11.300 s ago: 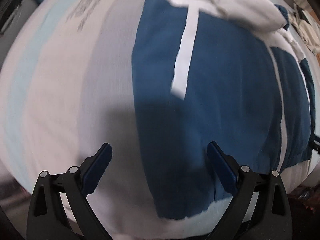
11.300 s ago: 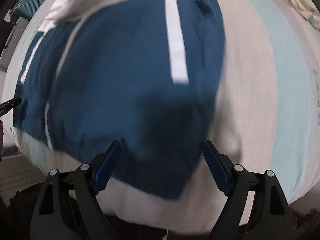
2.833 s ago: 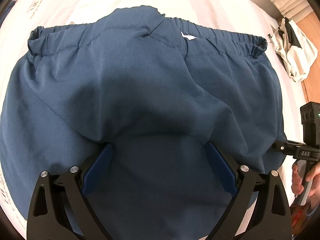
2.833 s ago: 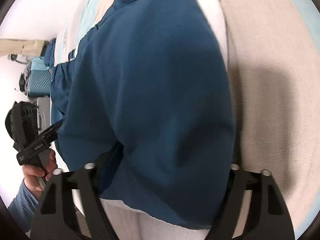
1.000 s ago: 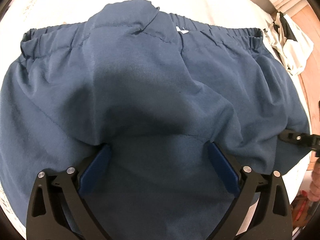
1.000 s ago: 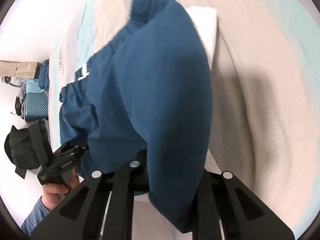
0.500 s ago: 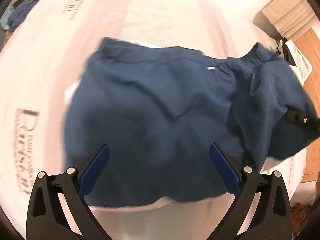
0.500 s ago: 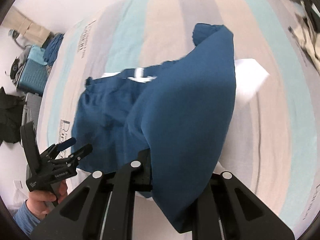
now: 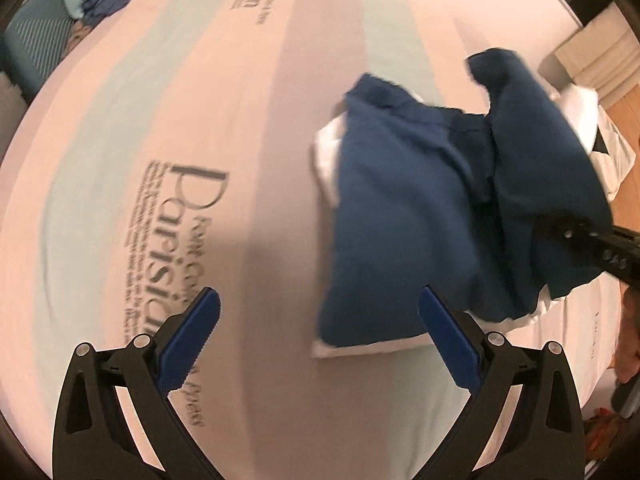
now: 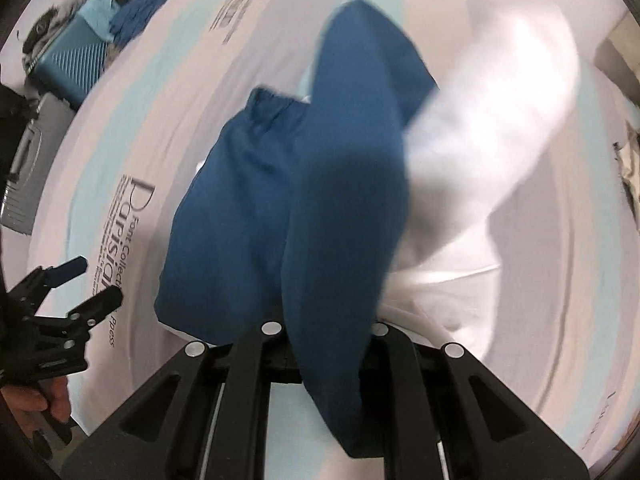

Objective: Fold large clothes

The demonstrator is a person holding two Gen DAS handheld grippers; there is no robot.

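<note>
1. My right gripper [image 10: 326, 332] is closed tight on the blue garment [image 10: 280, 208]; its black arms sit close side by side and a thick fold of the blue cloth runs down between them
2. From that pinch the blue cloth goes up and away from me, and a bunched edge shows at its far end
3. Some white cloth [image 10: 492, 140] lies right beside the blue, on the right in this view; it is blurry, so I cannot tell if it is part of the same garment
4. My left gripper [image 9: 318, 330] is wide open, with its two blue pads [image 9: 192, 336] far apart and nothing between them
5. It hangs over the bedsheet [image 9: 168, 128] and points down at it
6. In the left view the blue garment is off to the right, a puffy heap on the sheet with white cloth poking out along its left and bottom edges
7. The far right part of the heap is lifted, and the black tip of my right gripper comes in from the right edge there
8. The sheet has pale blue, grey and white stripes and dark printed letters [image 9: 180, 236]
9. At the far corner of the bed there is a teal suitcase [image 10: 74, 66] with more dark blue clothes [image 10: 138, 4] next to it
10. In the right view I can see the hand [image 10: 38, 400] that holds my left gripper, down at the left edge
</note>
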